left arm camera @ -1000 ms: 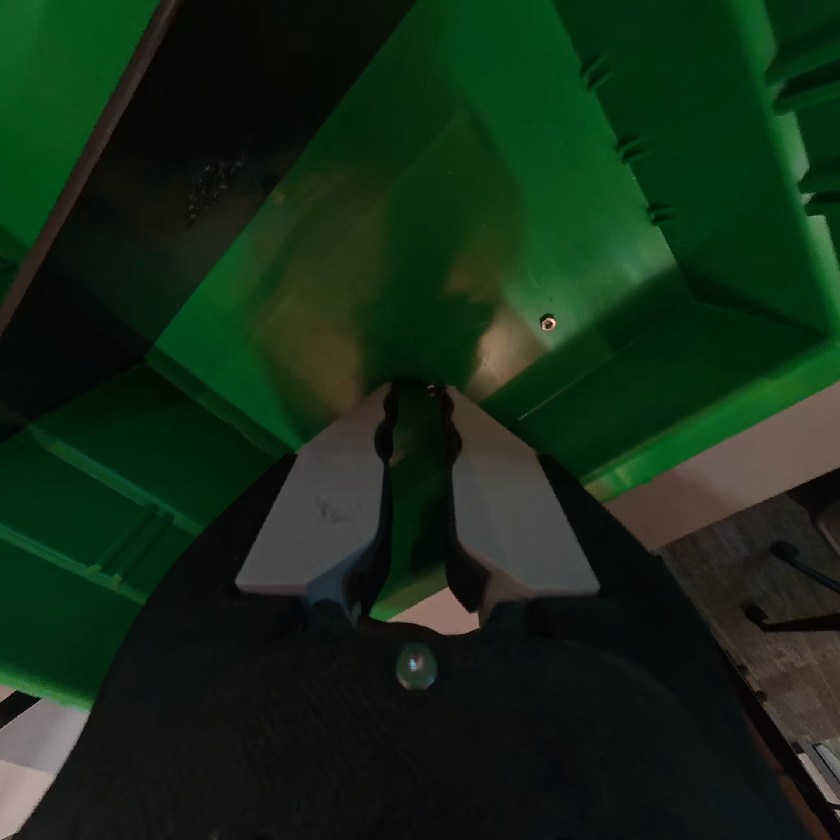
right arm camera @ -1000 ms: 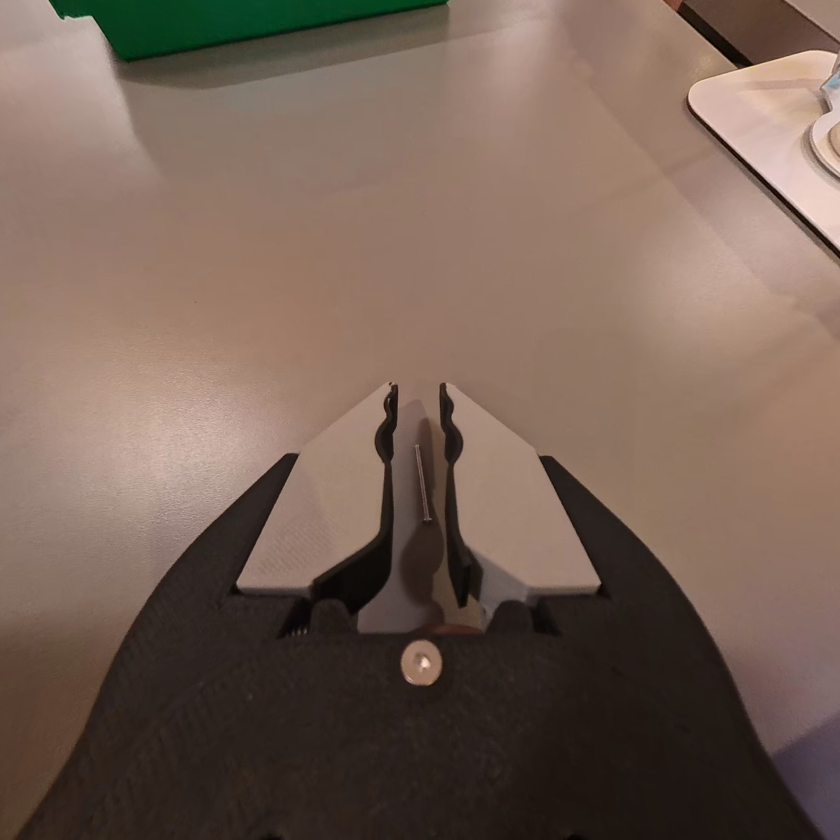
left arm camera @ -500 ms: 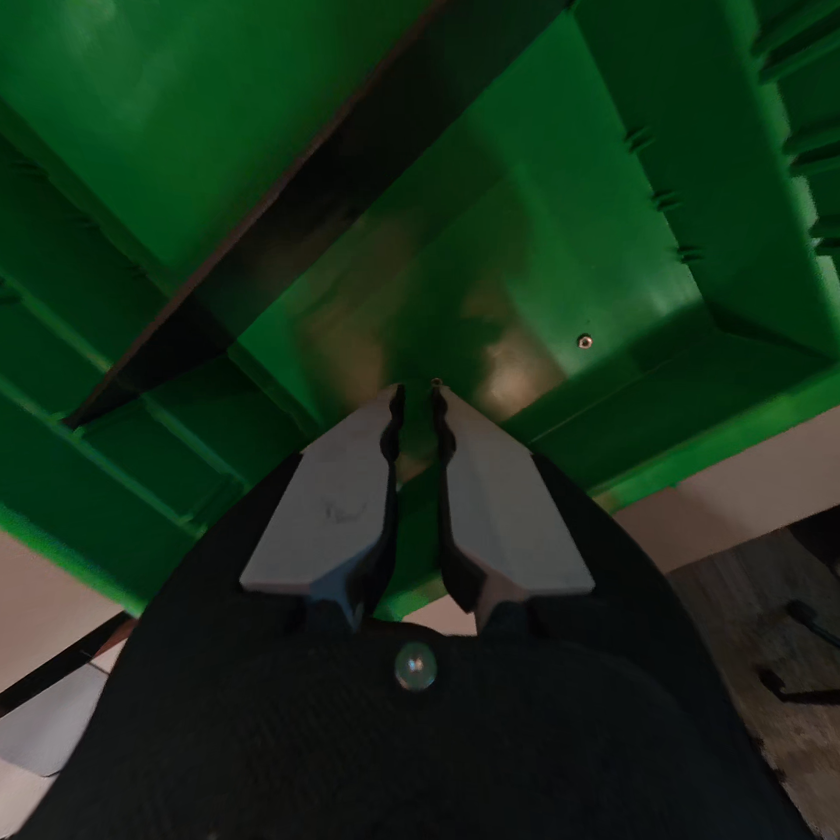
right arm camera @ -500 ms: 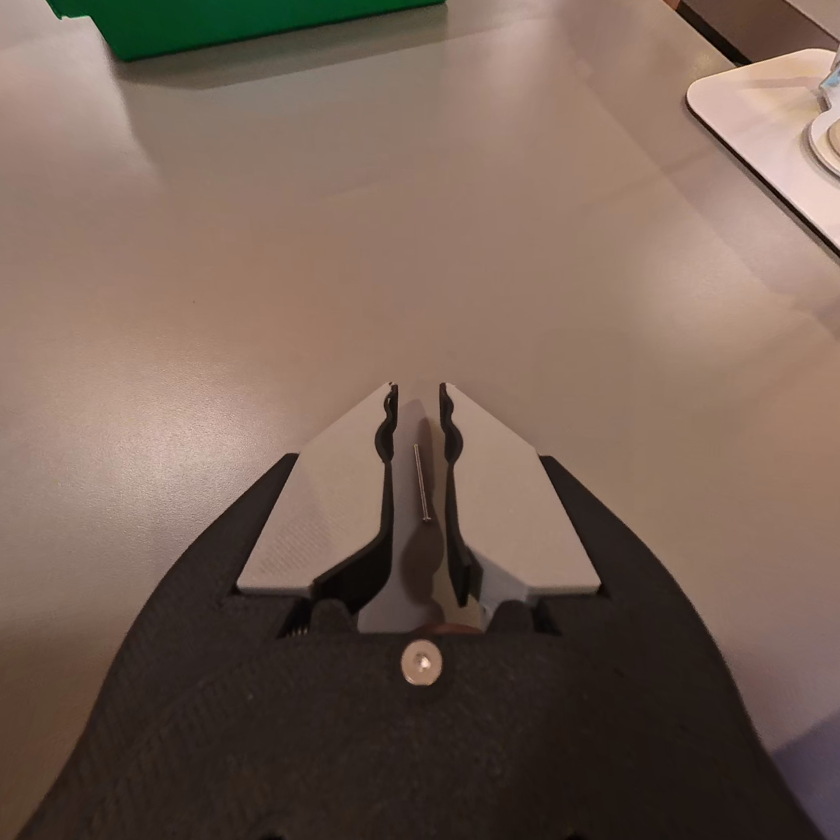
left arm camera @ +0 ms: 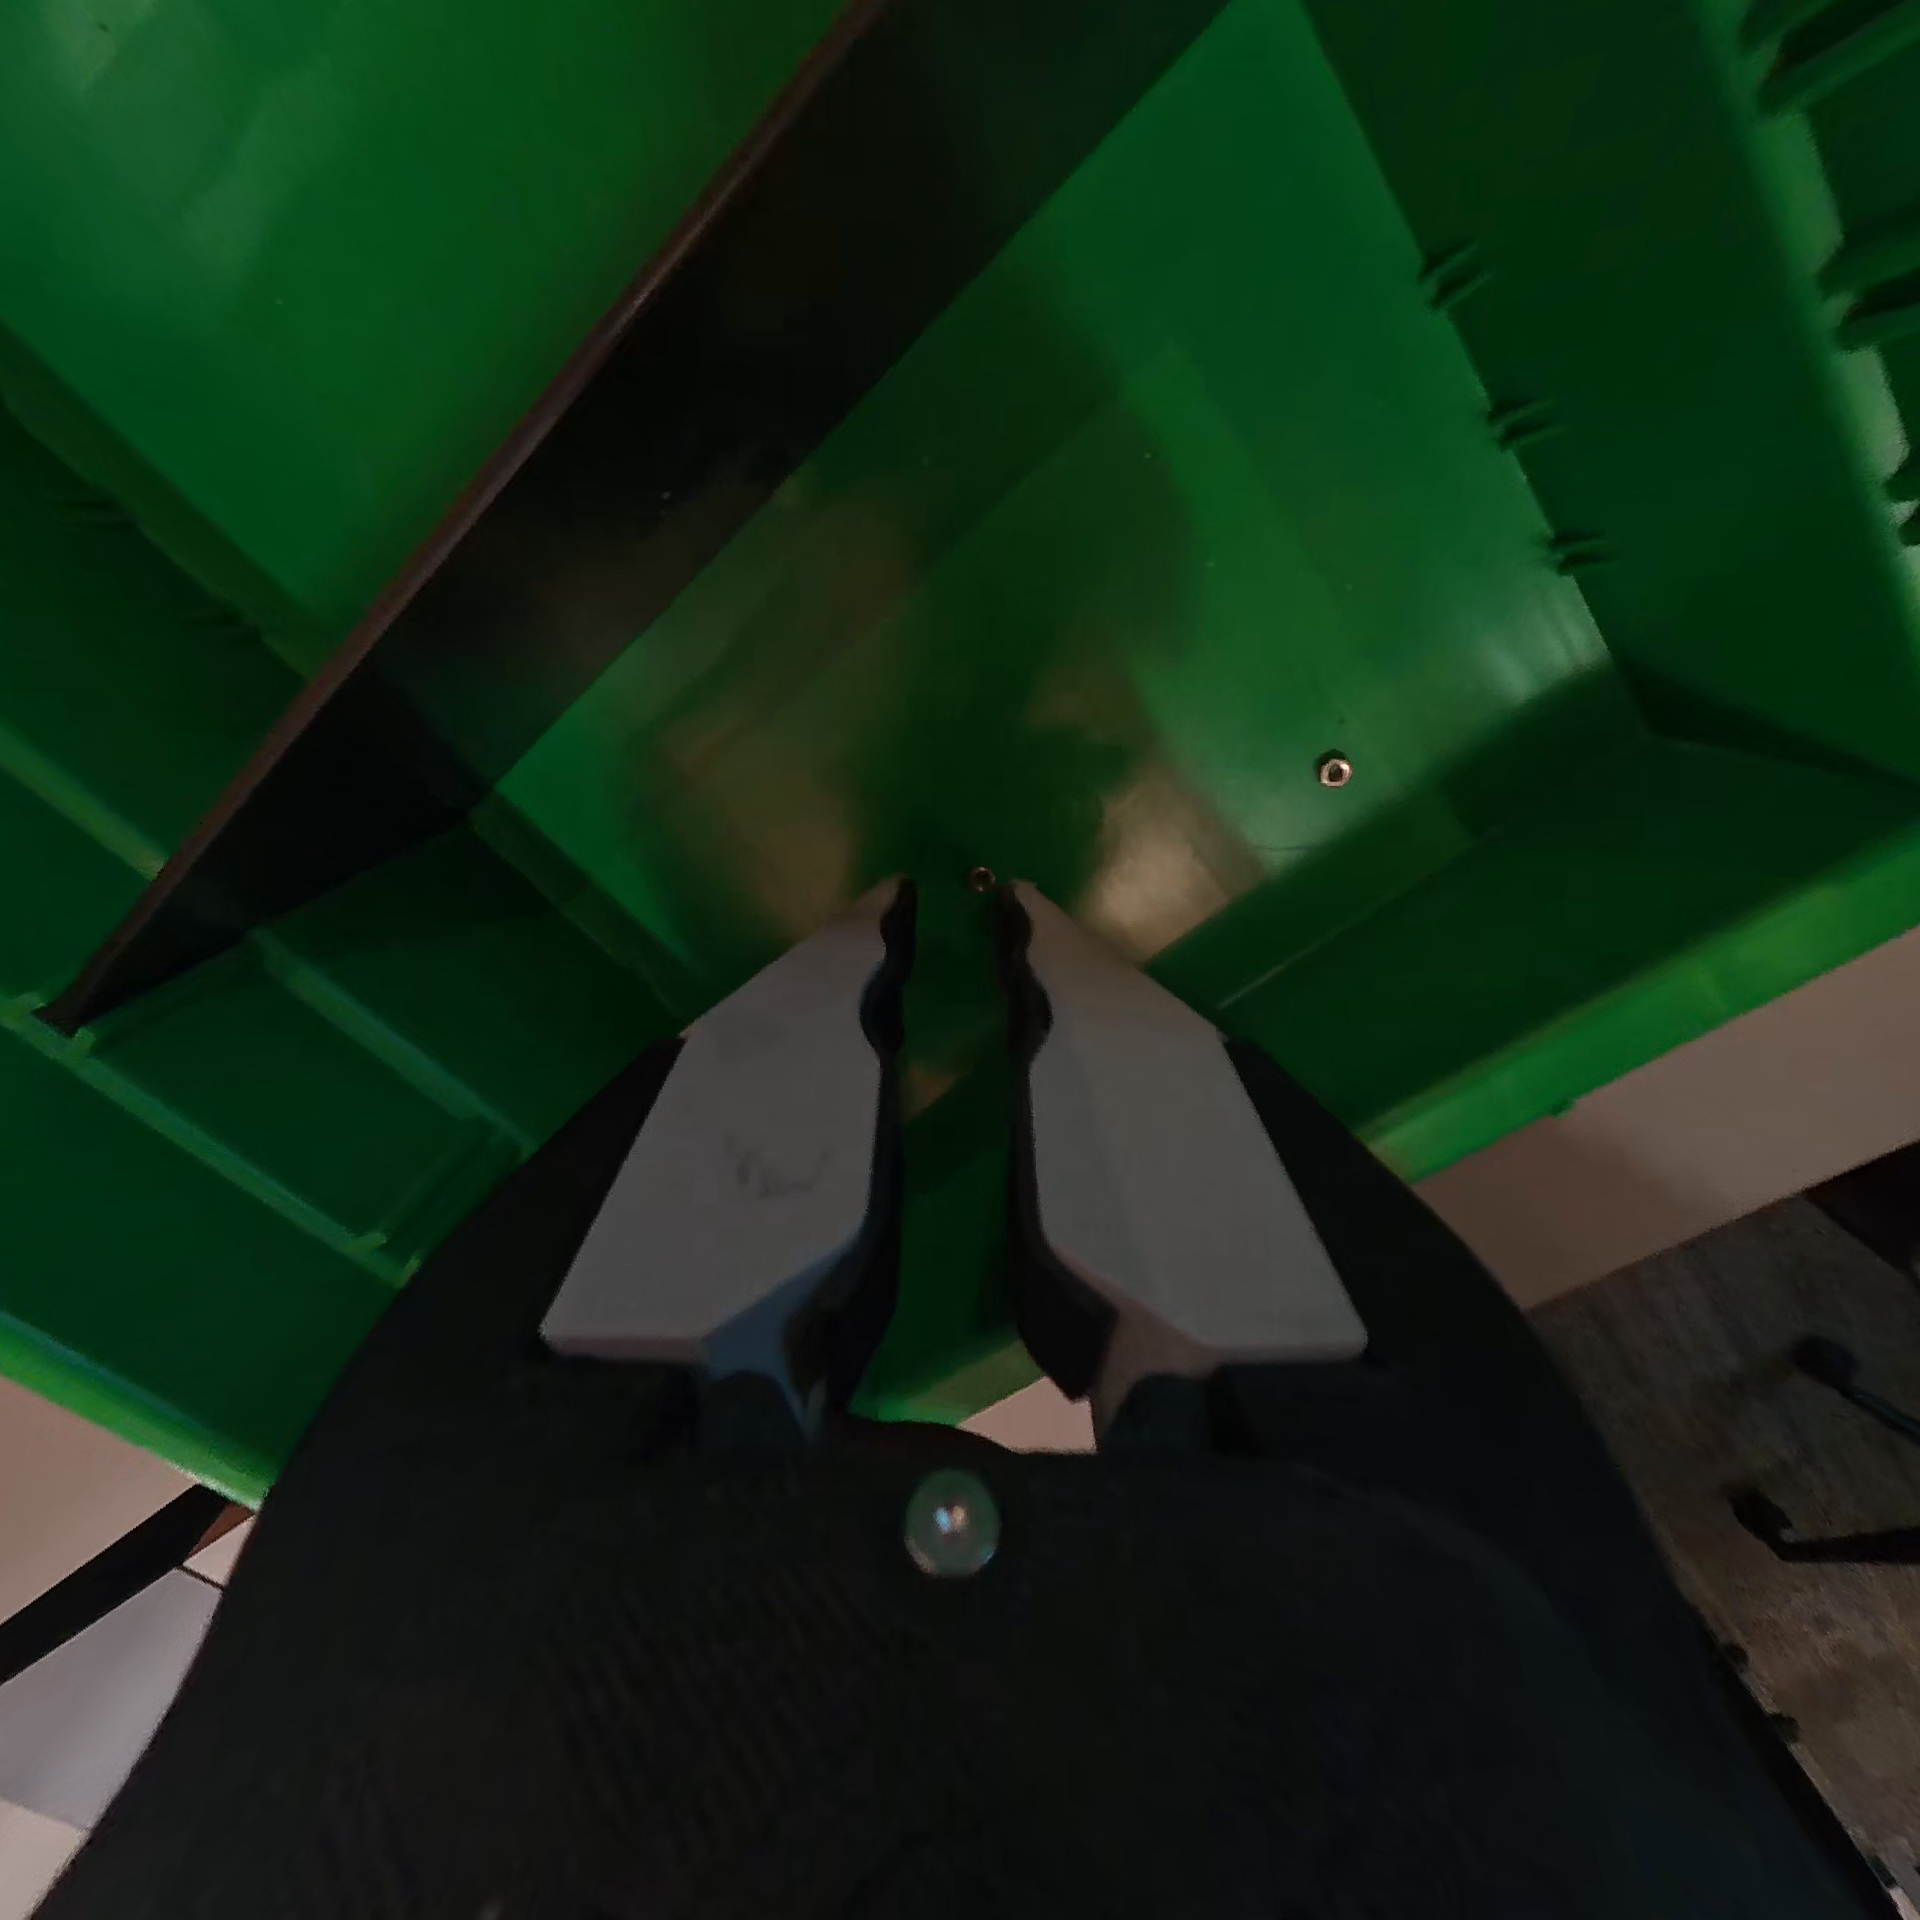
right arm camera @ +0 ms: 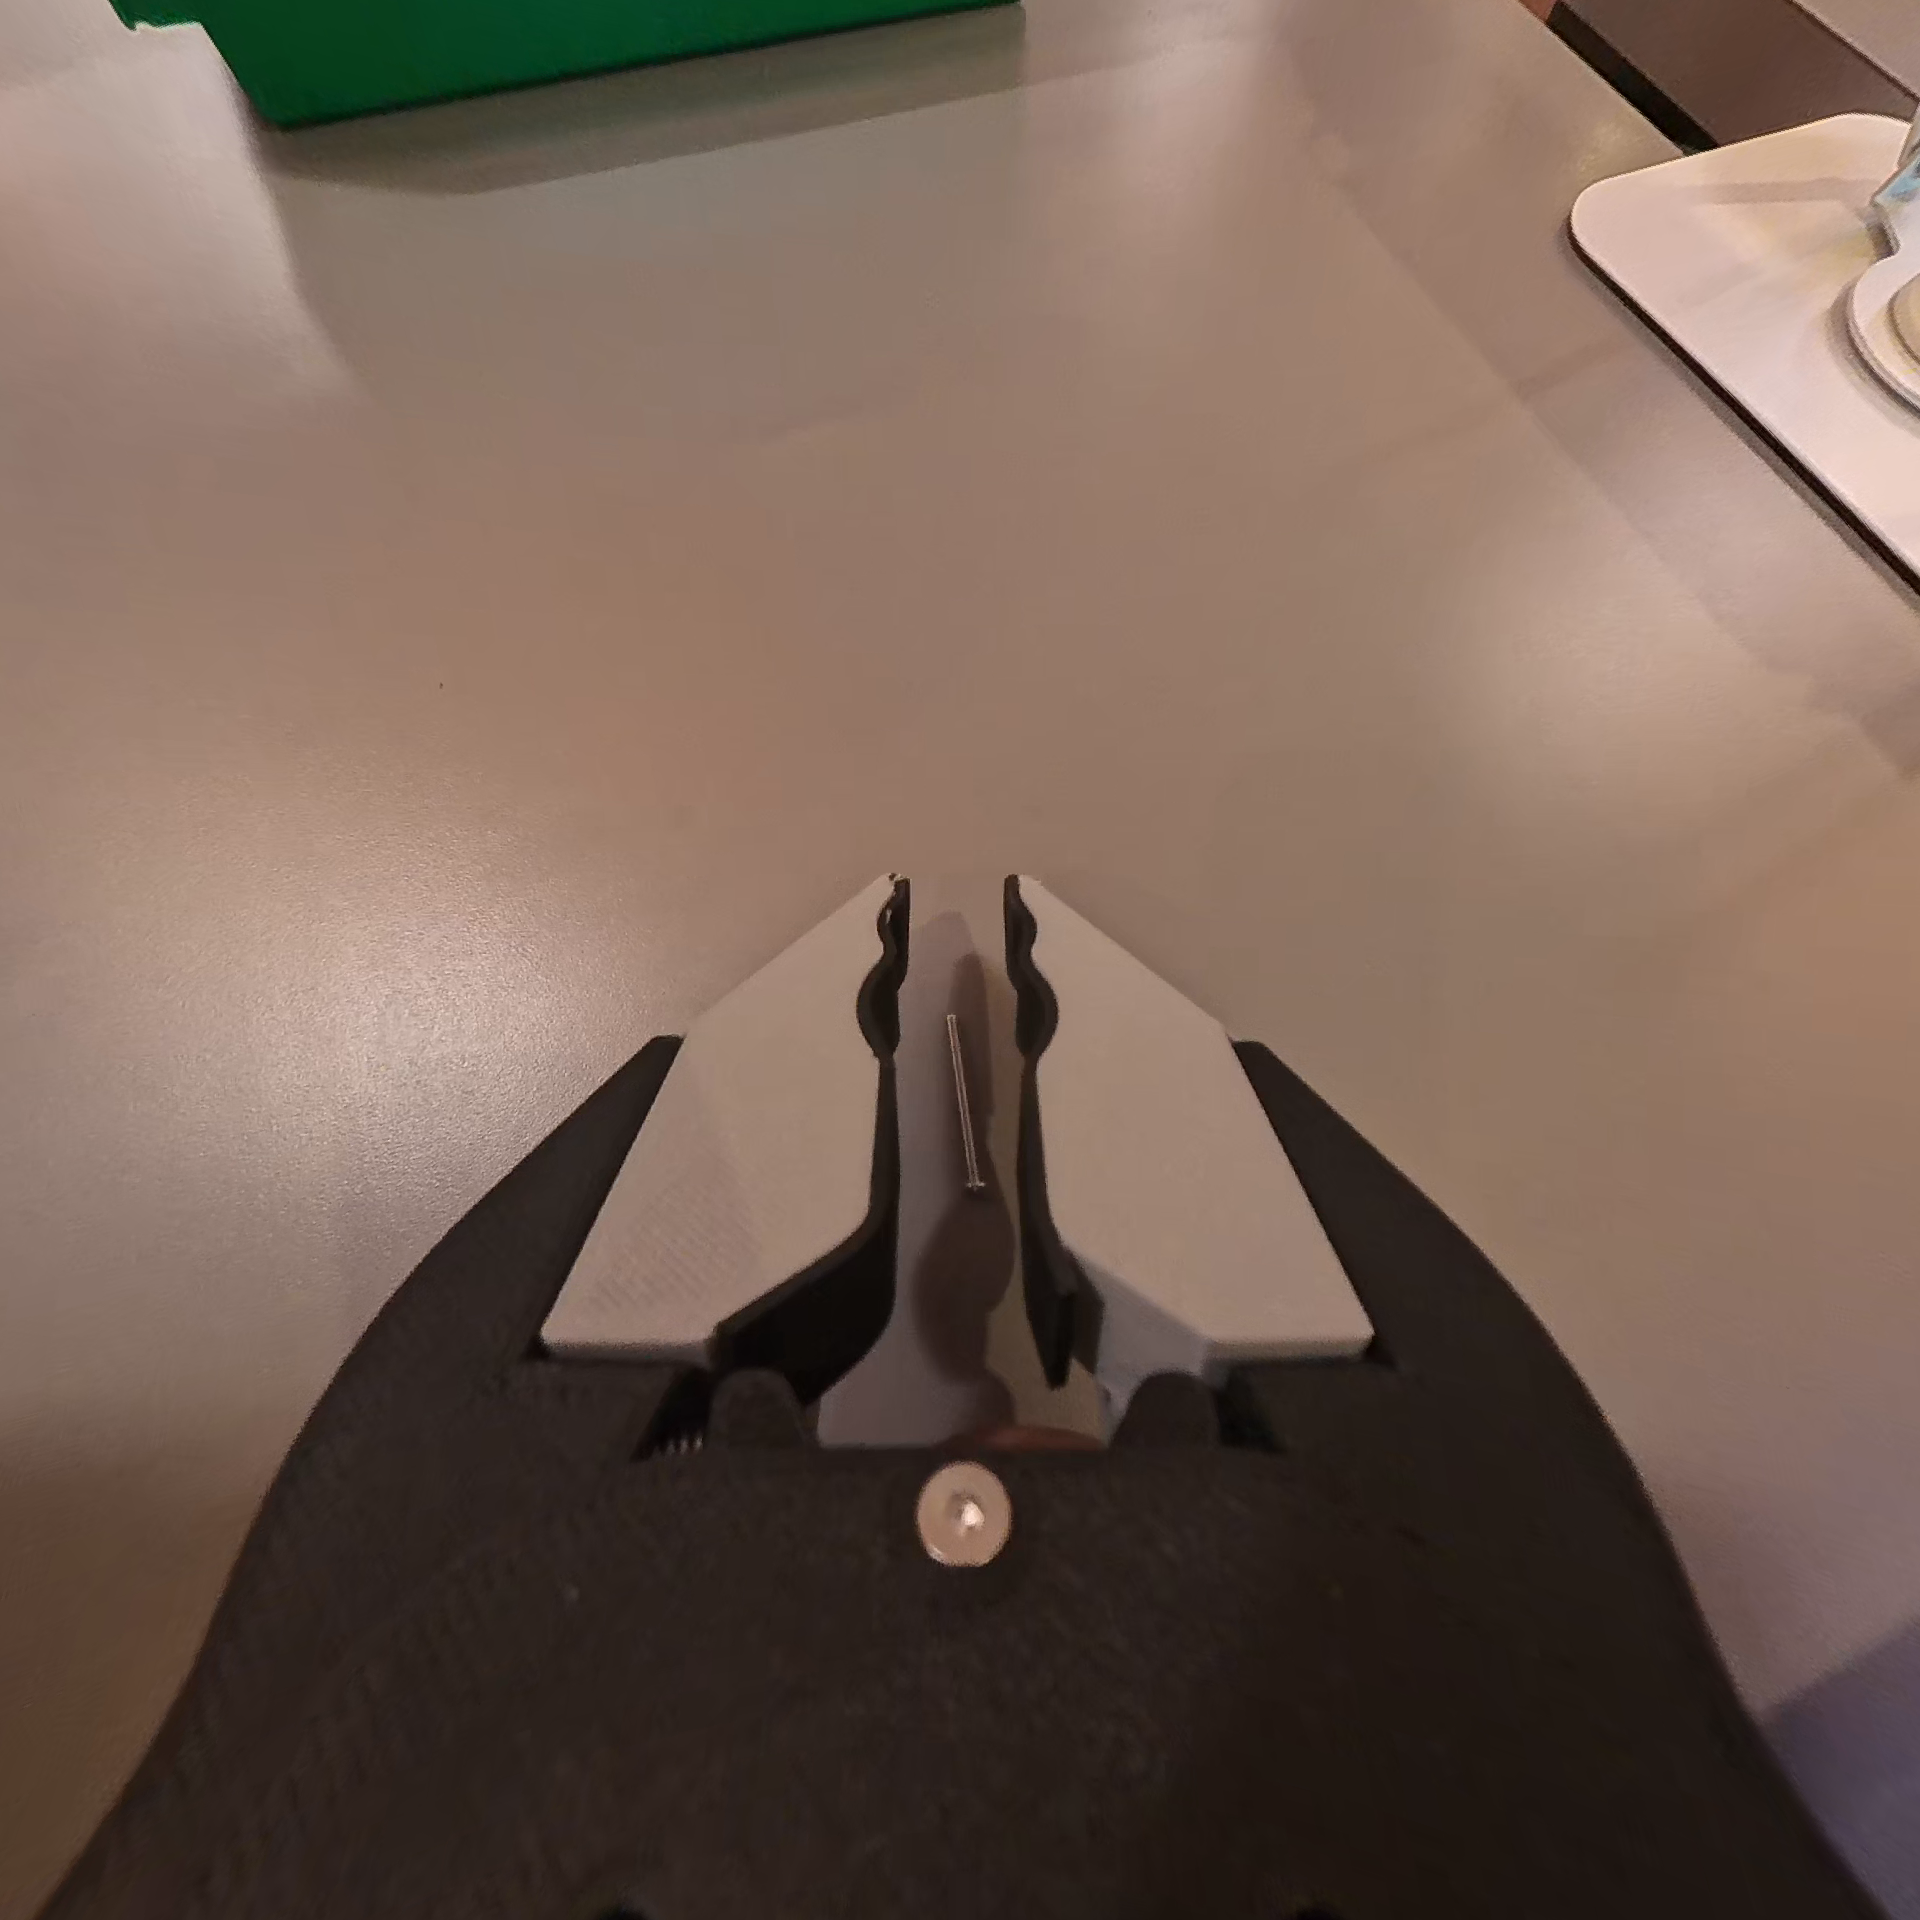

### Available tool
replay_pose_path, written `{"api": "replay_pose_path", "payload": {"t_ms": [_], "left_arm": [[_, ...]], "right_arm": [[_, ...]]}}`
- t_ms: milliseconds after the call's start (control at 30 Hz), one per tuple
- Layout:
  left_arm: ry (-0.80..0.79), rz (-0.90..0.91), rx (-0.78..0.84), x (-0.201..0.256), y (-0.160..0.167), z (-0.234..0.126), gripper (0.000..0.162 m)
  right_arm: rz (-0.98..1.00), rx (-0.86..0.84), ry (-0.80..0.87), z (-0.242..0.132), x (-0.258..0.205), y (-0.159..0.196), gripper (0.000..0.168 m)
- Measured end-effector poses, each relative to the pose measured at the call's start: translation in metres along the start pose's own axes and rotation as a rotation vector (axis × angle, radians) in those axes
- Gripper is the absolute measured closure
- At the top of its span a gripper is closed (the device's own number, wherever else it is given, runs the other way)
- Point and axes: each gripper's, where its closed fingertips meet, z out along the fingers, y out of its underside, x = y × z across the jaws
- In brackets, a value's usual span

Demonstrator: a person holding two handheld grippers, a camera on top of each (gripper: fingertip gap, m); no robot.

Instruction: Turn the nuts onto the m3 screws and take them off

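In the left wrist view my left gripper (left arm camera: 956, 888) reaches down into a green bin (left arm camera: 1195, 468). Its jaws stand a little apart. A small metal nut (left arm camera: 981, 879) lies on the bin floor right at the tips, close to the right fingertip (left arm camera: 1023, 914), and is not clamped. A second nut (left arm camera: 1333, 771) lies farther right on the same floor. In the right wrist view my right gripper (right arm camera: 954, 883) hovers low over the grey table (right arm camera: 727, 520), open. A thin m3 screw (right arm camera: 961, 1101) lies on the table between its fingers, touching neither.
A black divider (left arm camera: 644, 468) splits the bin into compartments, with ribbed green walls to the right (left arm camera: 1662, 312). The table edge and floor show at lower right. In the right wrist view the green bin (right arm camera: 582, 42) stands at the far left and a white tray (right arm camera: 1745, 281) at the right. The grippers' ends are close to 45 cm from one another.
The left gripper has swung over the bin, so the divider now shows farther right. Its jaws narrowed, then opened slightly. The nut stays at its tips. The right gripper and screw have not moved.
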Motion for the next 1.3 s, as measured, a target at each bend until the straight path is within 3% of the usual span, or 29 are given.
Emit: {"api": "replay_pose_path", "payload": {"t_ms": [1300], "left_arm": [[-0.014, 0.017, -0.038, 0.0002, 0.0015, 0.0051, 0.145]], "right_arm": [[-0.009, 0.000, -0.001, 0.0001, -0.0018, -0.0006, 0.153]]}}
